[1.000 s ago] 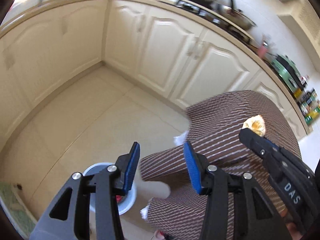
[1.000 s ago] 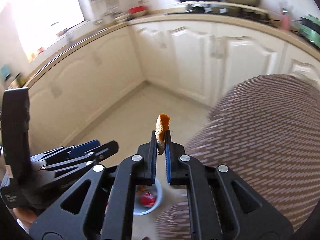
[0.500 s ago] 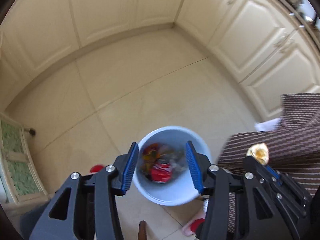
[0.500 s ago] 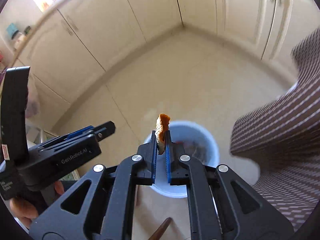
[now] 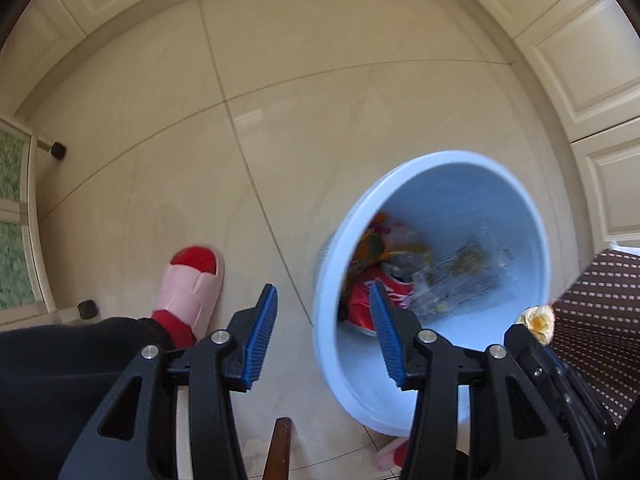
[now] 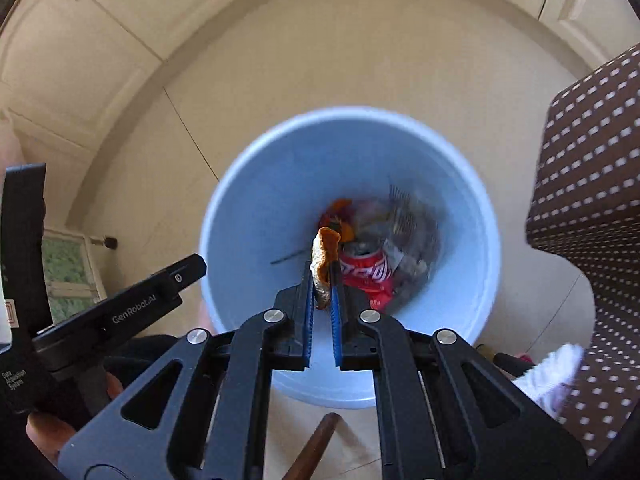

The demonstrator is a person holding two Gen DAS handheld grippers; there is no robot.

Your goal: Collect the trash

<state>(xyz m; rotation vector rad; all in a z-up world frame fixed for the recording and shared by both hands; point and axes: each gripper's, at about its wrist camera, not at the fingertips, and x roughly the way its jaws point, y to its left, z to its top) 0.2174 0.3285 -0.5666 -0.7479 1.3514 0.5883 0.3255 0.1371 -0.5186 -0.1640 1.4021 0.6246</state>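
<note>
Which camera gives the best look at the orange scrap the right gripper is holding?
The right wrist view: the orange scrap sits centred between the right gripper pads, above the blue bin. The left wrist view shows only a small yellowish bit at its right edge.

A smooth, pale blue plastic bin (image 6: pixel 256 216) is seen on glossy cream floor tiles (image 5: pixel 320 92). Ribbed blue pads (image 5: pixel 262 336) are set in matt black plastic fingers with bright metal screws (image 6: pixel 274 315). A shiny red metal can (image 6: pixel 366 274) and a rough, dry orange peel (image 6: pixel 324 266) are noted.
</note>
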